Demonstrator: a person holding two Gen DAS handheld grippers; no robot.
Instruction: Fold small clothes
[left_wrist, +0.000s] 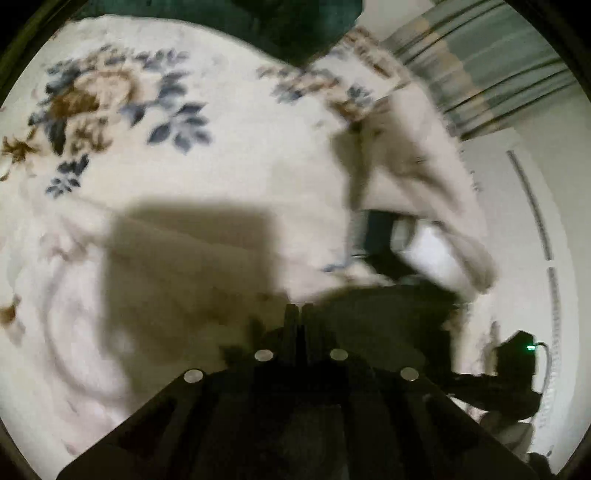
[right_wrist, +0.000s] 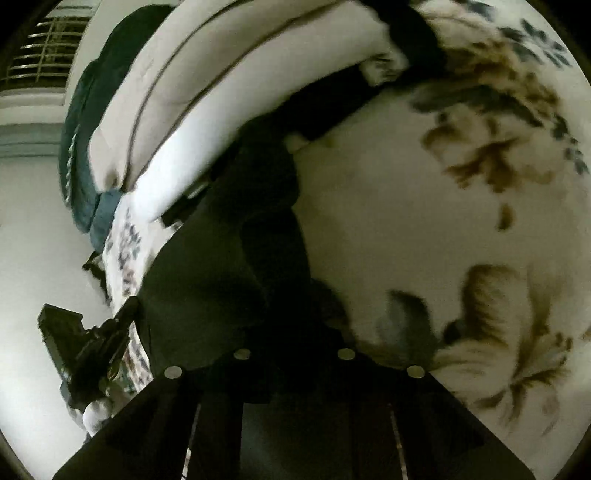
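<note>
A small black garment (left_wrist: 388, 314) hangs from my left gripper (left_wrist: 298, 308), whose fingers are closed together on its edge, above a cream floral blanket (left_wrist: 184, 147). The same black garment (right_wrist: 229, 266) fills the middle of the right wrist view and covers my right gripper (right_wrist: 291, 325); its fingertips are hidden in the dark cloth, apparently pinching it. The right gripper body (left_wrist: 513, 362) shows at the right of the left wrist view. The left gripper body (right_wrist: 96, 350) shows at lower left of the right wrist view. Both frames are blurred.
A cream and white folded cloth (left_wrist: 417, 206) lies on the blanket beyond the garment. A dark green cushion (left_wrist: 288, 26) sits at the far edge. Striped curtains (left_wrist: 491, 74) and a white wall (right_wrist: 33, 221) lie past the bed. White bedding (right_wrist: 192, 92) is heaped nearby.
</note>
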